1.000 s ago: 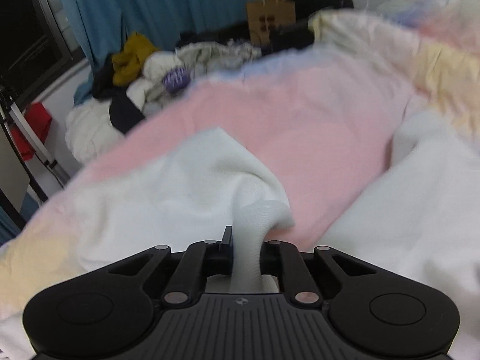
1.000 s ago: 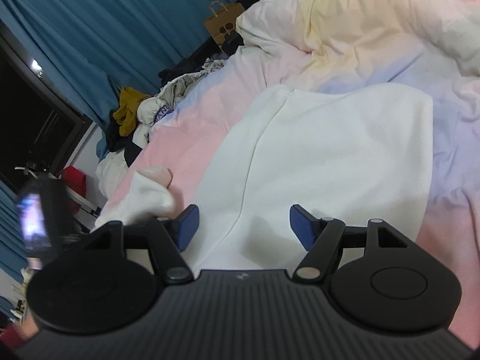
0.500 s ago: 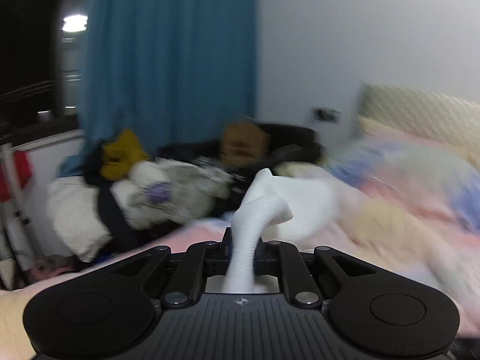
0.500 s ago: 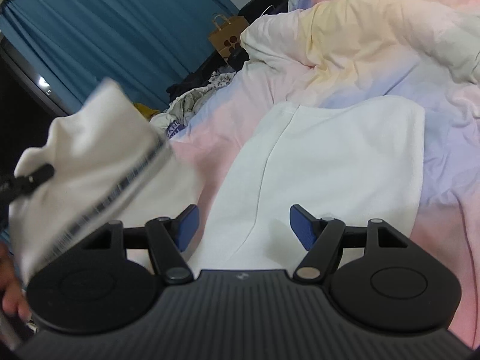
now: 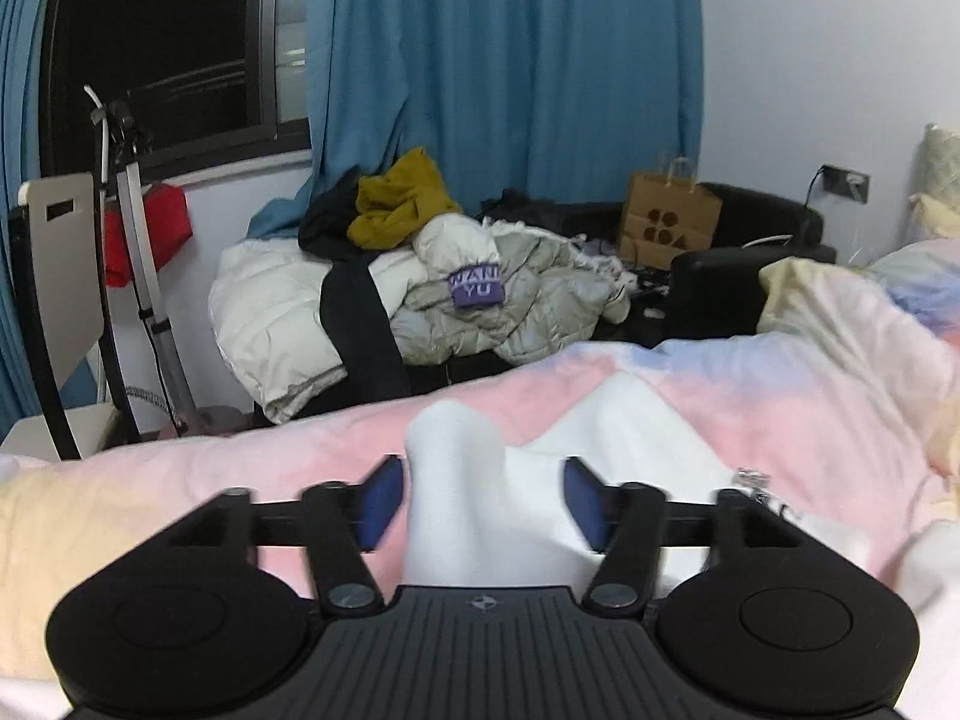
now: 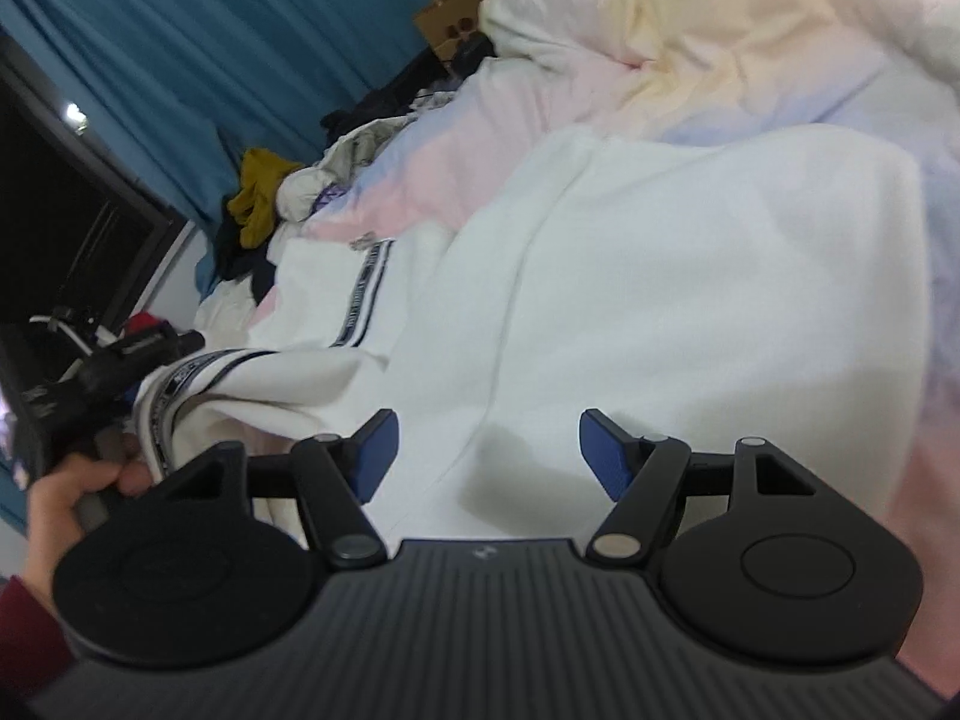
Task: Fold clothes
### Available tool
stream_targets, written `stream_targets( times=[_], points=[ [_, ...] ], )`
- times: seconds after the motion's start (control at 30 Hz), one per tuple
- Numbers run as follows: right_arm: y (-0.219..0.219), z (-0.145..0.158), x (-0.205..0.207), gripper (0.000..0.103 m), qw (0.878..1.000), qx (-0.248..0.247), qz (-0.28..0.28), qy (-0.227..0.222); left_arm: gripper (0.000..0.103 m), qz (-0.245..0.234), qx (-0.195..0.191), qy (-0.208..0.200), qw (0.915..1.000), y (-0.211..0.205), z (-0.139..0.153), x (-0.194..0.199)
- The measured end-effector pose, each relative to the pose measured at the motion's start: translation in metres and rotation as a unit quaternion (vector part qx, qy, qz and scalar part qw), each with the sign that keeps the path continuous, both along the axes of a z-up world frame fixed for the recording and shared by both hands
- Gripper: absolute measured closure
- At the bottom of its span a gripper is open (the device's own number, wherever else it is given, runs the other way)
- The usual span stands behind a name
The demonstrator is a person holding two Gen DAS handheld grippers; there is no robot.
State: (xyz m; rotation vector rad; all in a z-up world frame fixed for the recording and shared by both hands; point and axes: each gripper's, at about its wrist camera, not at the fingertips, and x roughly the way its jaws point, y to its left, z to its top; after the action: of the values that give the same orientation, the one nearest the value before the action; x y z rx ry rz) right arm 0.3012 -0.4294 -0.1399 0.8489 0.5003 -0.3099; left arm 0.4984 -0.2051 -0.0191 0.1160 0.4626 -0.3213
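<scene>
In the left wrist view, the left gripper filled the bottom of the frame with its blue-padded fingers spread apart; a bunched fold of the white garment rose between them, lying against the left pad and clear of the right one, so nothing was clamped. The rest of the garment spread toward the lower right over the pastel duvet on the bed. In the upper middle a pile of clothes sat heaped beyond the bed, with a mustard piece on top, a blue curtain behind it, and a brown paper bag to the right. In the right wrist view, the right gripper sat low in the frame, its fingers wide apart and empty above the white garment, which lay flat across the middle and right of the picture on the duvet. A sleeve with a dark stripe was folded inward at centre left. At the far left edge, a hand held the blurred black handle of the other tool beside the sleeve.
</scene>
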Motion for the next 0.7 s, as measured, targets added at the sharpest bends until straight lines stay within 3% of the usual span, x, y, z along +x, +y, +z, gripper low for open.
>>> stream_targets(
  times=[0.1, 0.27, 0.47, 0.57, 0.7],
  points=[
    [0.008, 0.006, 0.004, 0.033, 0.999, -0.014, 0.023, -0.018, 0.027, 0.003, -0.027, -0.002, 0.9996, 0.035, 0.014, -0.034],
    [0.018, 0.015, 0.007, 0.033, 0.996, -0.002, 0.07, -0.055, 0.023, 0.03, -0.044, 0.004, 0.9985, 0.107, 0.027, -0.129],
    [0.007, 0.02, 0.031, 0.034, 0.99, 0.054, 0.106, -0.08, 0.023, 0.084, -0.052, 0.053, 0.9937, 0.193, 0.002, -0.233],
    [-0.012, 0.019, 0.054, 0.034, 0.986, 0.095, 0.102, -0.088, 0.023, 0.108, -0.045, 0.066, 0.9909, 0.225, -0.016, -0.267],
    [-0.038, 0.01, 0.087, 0.034, 0.983, 0.137, 0.074, -0.094, 0.023, 0.142, -0.072, 0.091, 0.983, 0.254, -0.041, -0.287]
  ],
)
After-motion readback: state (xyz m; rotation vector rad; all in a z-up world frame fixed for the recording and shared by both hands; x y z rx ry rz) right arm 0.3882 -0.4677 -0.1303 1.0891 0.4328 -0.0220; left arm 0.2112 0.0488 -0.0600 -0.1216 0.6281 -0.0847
